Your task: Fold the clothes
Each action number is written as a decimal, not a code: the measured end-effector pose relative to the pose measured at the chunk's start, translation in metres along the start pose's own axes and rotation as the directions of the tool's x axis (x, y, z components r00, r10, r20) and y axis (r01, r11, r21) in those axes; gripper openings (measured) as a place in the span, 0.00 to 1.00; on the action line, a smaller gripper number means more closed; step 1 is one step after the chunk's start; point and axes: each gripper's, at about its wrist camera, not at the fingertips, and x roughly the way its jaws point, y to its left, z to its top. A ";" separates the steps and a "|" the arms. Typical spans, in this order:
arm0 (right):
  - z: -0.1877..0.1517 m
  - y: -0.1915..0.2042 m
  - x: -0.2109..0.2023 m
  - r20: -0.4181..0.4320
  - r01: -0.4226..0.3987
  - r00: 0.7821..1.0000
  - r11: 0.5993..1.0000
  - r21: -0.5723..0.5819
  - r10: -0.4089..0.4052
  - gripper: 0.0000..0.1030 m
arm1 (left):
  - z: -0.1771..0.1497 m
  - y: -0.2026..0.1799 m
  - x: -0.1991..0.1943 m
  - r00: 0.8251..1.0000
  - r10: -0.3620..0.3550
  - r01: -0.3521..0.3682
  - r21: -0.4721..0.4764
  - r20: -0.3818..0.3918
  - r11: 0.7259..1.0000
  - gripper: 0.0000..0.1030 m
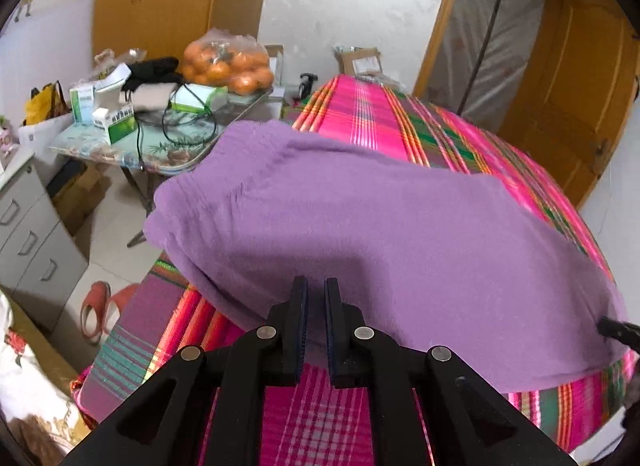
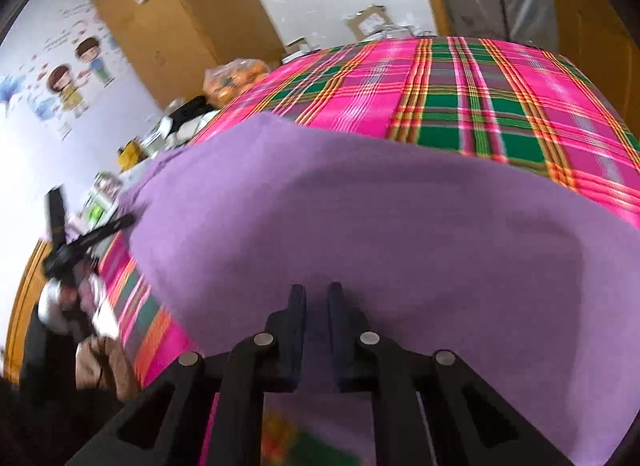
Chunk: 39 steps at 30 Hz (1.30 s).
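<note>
Pink plaid bedspread [image 1: 362, 113], purple garment [image 1: 360, 217] spread across it, left gripper [image 1: 316, 290] and right gripper [image 2: 317, 294] jaws nearly together, pinching nothing

The purple garment [image 1: 360, 234] looks like soft, matt fleecy cloth, lying on a woven plaid sheet [image 1: 400, 121] beside matt black plastic grippers [image 1: 316, 298] with shiny metal pins.

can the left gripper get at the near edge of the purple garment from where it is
Probably yes. The left gripper sits right at the purple garment's near edge on the plaid sheet, nothing between them, though its jaws look nearly shut and must open first.
</note>
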 end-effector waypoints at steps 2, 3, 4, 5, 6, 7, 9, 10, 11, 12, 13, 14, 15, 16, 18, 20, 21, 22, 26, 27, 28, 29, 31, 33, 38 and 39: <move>-0.011 -0.004 -0.010 -0.032 -0.034 0.999 0.999 -0.024 0.033 0.11 | -0.001 0.000 0.000 1.000 -0.003 0.003 0.000 -0.003 1.000 0.08; -0.013 -0.005 -0.015 -0.026 -0.023 0.999 0.999 -0.028 0.022 0.11 | -0.001 -0.001 -0.001 1.000 -0.004 0.004 0.001 -0.005 1.000 0.08; -0.015 -0.006 -0.020 -0.020 -0.011 1.000 0.999 -0.031 0.010 0.11 | -0.002 -0.001 -0.002 1.000 0.000 0.000 0.004 -0.008 1.000 0.08; -0.018 -0.007 -0.025 -0.014 0.000 1.000 0.999 -0.035 -0.001 0.11 | -0.003 -0.001 -0.003 1.000 0.005 -0.005 0.008 -0.010 1.000 0.08; -0.019 -0.009 -0.029 -0.002 0.013 1.000 0.999 -0.029 -0.013 0.11 | -0.003 -0.001 -0.004 1.000 0.007 -0.007 0.007 -0.011 1.000 0.08; -0.018 -0.014 -0.032 0.030 0.030 0.999 1.000 0.006 -0.030 0.11 | -0.004 -0.002 -0.006 1.000 0.005 -0.005 0.004 -0.012 1.000 0.08; -0.013 -0.022 -0.032 0.083 0.074 0.993 0.995 0.072 -0.080 0.11 | -0.004 -0.007 -0.009 1.000 -0.009 0.009 0.005 -0.005 1.000 0.08; -0.009 -0.025 -0.030 0.105 0.100 0.988 0.989 0.105 -0.111 0.11 | -0.004 -0.009 -0.009 1.000 -0.007 0.007 0.008 0.000 1.000 0.08; -0.006 -0.028 -0.028 0.121 0.121 0.983 0.984 0.131 -0.137 0.12 | -0.003 -0.010 -0.009 1.000 -0.001 0.001 0.011 0.001 1.000 0.08; -0.004 -0.028 -0.025 0.121 0.130 0.982 0.982 0.136 -0.147 0.12 | -0.002 -0.010 -0.008 1.000 0.008 -0.008 0.010 0.002 1.000 0.08; -0.001 -0.029 -0.022 0.120 0.140 0.980 0.980 0.141 -0.157 0.12 | -0.002 -0.006 -0.007 1.000 0.021 -0.021 0.000 0.003 1.000 0.08; 0.001 -0.029 -0.019 0.117 0.154 0.978 0.978 0.143 -0.171 0.12 | -0.002 -0.002 -0.005 0.999 0.036 -0.036 -0.014 0.002 0.999 0.08; 0.003 -0.029 -0.015 0.108 0.177 0.975 0.974 0.142 -0.192 0.09 | -0.002 0.005 -0.004 0.999 0.045 -0.045 -0.037 -0.002 0.998 0.08; 0.004 -0.031 -0.014 0.113 0.179 0.974 0.972 0.153 -0.197 0.08 | -0.001 0.011 -0.005 0.999 0.051 -0.050 -0.053 0.001 0.997 0.08; 0.003 -0.040 -0.019 0.124 0.184 0.970 0.963 0.195 -0.210 0.08 | 0.000 0.019 -0.010 0.998 0.062 -0.061 -0.078 0.010 0.995 0.08; 0.003 -0.046 -0.023 0.130 0.210 0.961 0.951 0.226 -0.243 0.09 | 0.002 0.028 -0.015 0.997 0.074 -0.072 -0.103 0.018 0.992 0.08; 0.003 -0.048 -0.024 0.131 0.210 0.961 0.950 0.232 -0.245 0.09 | 0.002 0.032 -0.018 0.997 0.080 -0.077 -0.116 0.022 0.990 0.08; 0.005 -0.048 -0.023 0.134 0.205 0.961 0.951 0.230 -0.240 0.10 | 0.005 0.034 -0.019 0.996 0.081 -0.077 -0.122 0.032 0.990 0.08; 0.015 -0.038 -0.017 0.144 0.188 0.965 0.963 0.195 -0.217 0.16 | 0.021 0.031 -0.017 0.995 0.075 -0.067 -0.116 0.064 0.991 0.11; 0.016 -0.033 -0.015 0.147 0.180 0.967 0.966 0.185 -0.208 0.16 | 0.025 0.031 -0.014 0.995 0.068 -0.060 -0.115 0.068 0.992 0.12; 0.019 -0.030 -0.012 0.150 0.174 0.968 0.969 0.175 -0.200 0.16 | 0.028 0.034 -0.008 0.995 0.077 -0.068 -0.126 0.062 0.990 0.14; 0.022 -0.028 -0.010 0.153 0.168 0.969 0.972 0.166 -0.193 0.16 | 0.030 0.039 -0.001 0.994 0.091 -0.083 -0.140 0.053 0.987 0.14; 0.028 -0.019 -0.007 0.167 0.156 0.970 0.977 0.145 -0.179 0.16 | 0.030 0.048 0.009 0.994 0.106 -0.100 -0.168 0.029 0.981 0.14; 0.034 -0.017 -0.004 0.176 0.160 0.967 0.977 0.141 -0.184 0.16 | 0.026 0.053 0.011 0.995 0.092 -0.084 -0.188 0.037 0.978 0.14; 0.044 -0.031 0.003 0.148 0.207 0.959 0.956 0.207 -0.240 0.18 | 0.024 0.053 0.004 0.995 0.090 -0.081 -0.181 0.043 0.980 0.14; 0.046 -0.033 0.004 0.145 0.211 0.959 0.953 0.216 -0.245 0.18 | 0.024 0.052 0.002 0.995 0.091 -0.081 -0.181 0.049 0.980 0.14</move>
